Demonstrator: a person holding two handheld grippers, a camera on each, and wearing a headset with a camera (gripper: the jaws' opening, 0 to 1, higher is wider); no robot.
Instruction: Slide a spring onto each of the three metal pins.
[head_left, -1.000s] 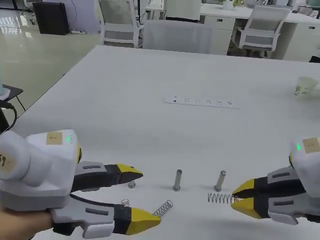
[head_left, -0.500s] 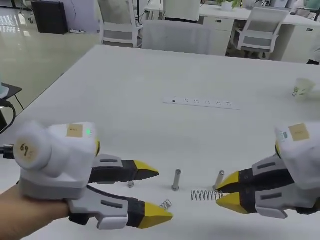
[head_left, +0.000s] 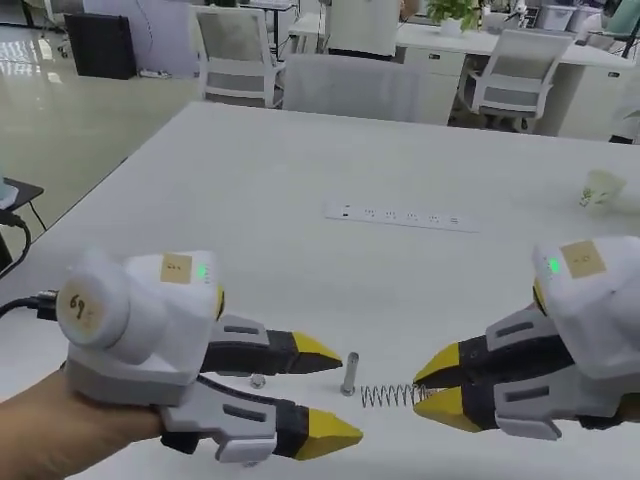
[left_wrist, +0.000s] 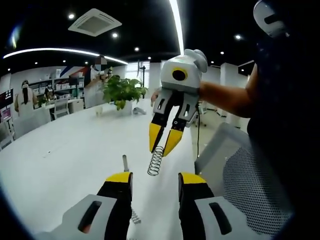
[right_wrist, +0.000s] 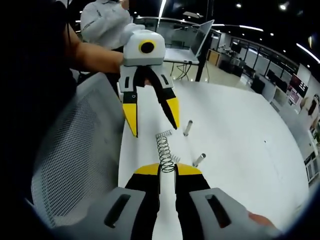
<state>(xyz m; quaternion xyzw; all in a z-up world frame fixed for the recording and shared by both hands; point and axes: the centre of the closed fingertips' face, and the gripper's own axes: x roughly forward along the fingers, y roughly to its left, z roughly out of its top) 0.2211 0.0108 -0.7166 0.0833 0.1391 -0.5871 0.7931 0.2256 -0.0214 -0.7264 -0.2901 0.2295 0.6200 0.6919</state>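
Presently on the white tabletop (head_left: 300, 180), listed by item.

1. Right gripper (head_left: 420, 388), white body, black jaws tipped yellow. Fingers drawn narrow, pinching one end of a thin coiled steel-wire spring (head_left: 388, 395). Coil lifted clear of the surface and held roughly level, free end jutting out ahead of the fingertips toward the opposite gripper.

2. Left gripper (head_left: 340, 393), same make. Fingers spread wide, gripping nothing, tips facing the right fingertips across a small gap.

3. Short silver metal pin (head_left: 349, 370), upright, flat-headed. Standing between the two sets of fingertips, just beyond the free end of the held coil. Bare.

4. Second pin (head_left: 258, 381), partly hidden inside the spread of the left fingers. Visible part bare.

5. Third pin (right_wrist: 199, 160), just beside the right fingertips in the right gripper view. Bare.

6. Loose spring (left_wrist: 134, 217), lying on the surface low between the left fingers in the left gripper view. A further spring not made out with certainty.

Progress, as judged: none of three pins sleeved. First fitting under way, coil brought close to the middle pin but not yet over its head. Outstanding: tipping the level coil into line with the upright shaft, sliding it down, then picking and seating two more springs.
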